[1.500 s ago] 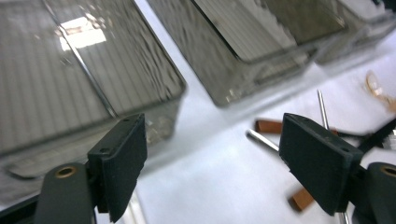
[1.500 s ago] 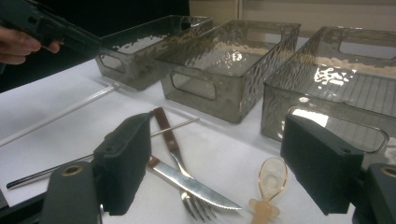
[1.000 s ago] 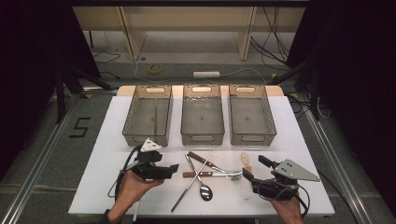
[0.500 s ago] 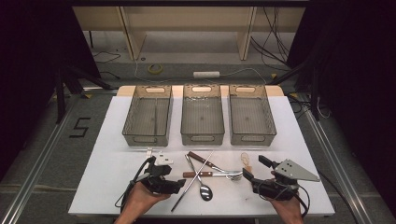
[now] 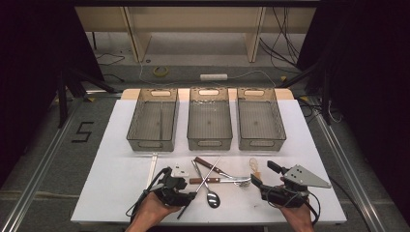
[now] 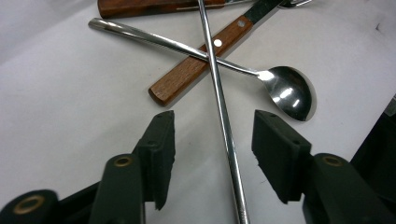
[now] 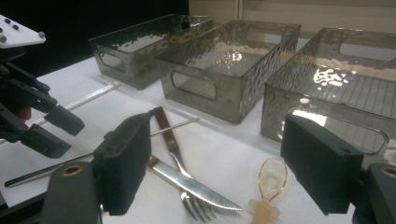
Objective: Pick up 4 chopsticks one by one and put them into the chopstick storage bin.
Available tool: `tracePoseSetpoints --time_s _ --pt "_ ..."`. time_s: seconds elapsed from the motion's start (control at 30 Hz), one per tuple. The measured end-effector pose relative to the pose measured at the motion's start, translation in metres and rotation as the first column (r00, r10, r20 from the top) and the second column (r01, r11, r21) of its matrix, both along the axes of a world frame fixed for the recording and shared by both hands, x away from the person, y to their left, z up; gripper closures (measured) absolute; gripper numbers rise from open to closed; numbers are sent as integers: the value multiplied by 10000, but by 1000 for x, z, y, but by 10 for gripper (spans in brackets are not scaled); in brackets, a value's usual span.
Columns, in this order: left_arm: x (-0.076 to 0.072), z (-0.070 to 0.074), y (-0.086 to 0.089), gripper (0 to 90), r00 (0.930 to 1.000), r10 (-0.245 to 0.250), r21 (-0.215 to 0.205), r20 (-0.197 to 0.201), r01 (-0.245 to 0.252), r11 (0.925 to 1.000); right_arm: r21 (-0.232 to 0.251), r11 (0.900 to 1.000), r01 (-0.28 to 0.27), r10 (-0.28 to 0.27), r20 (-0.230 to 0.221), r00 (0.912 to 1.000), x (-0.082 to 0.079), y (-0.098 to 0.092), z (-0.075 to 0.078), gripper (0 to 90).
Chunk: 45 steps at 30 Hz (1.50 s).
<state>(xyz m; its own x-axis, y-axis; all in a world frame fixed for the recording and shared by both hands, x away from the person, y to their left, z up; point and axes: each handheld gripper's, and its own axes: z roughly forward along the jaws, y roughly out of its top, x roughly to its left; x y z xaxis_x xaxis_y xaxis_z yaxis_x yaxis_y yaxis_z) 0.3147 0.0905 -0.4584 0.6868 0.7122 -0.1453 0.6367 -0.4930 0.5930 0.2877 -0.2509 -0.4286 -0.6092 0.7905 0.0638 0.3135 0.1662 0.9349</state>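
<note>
Low in the left gripper view, the left tool (image 6: 212,149) straddles a thin steel rod (image 6: 224,126); its jaws have just been closing, but gaps remain on both sides and the pads don't touch the rod. The rod crosses over a spoon (image 6: 280,86) and a wooden handle (image 6: 196,67) higher in that frame. In the high view the left tool (image 5: 186,197) sits at lower centre-left of the white surface (image 5: 111,179). At lower right, the right tool (image 5: 263,176) is spread wide and holds nothing, near a fork (image 7: 187,186), a knife (image 7: 191,184) and a small translucent spoon (image 7: 268,184).
</note>
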Motion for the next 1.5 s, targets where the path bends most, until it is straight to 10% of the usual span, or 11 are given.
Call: tracePoseSetpoints --time_s 0.97,1.5 --pt "1 -17 -22 779 9976 -675 925 123 661 9935 18 10000 -23 23 -9 10000 1 0 0 256" --pt "4 -18 -18 843 9986 -521 600 7 519 9968 -34 10000 -11 11 -13 10000 1 0 0 256"
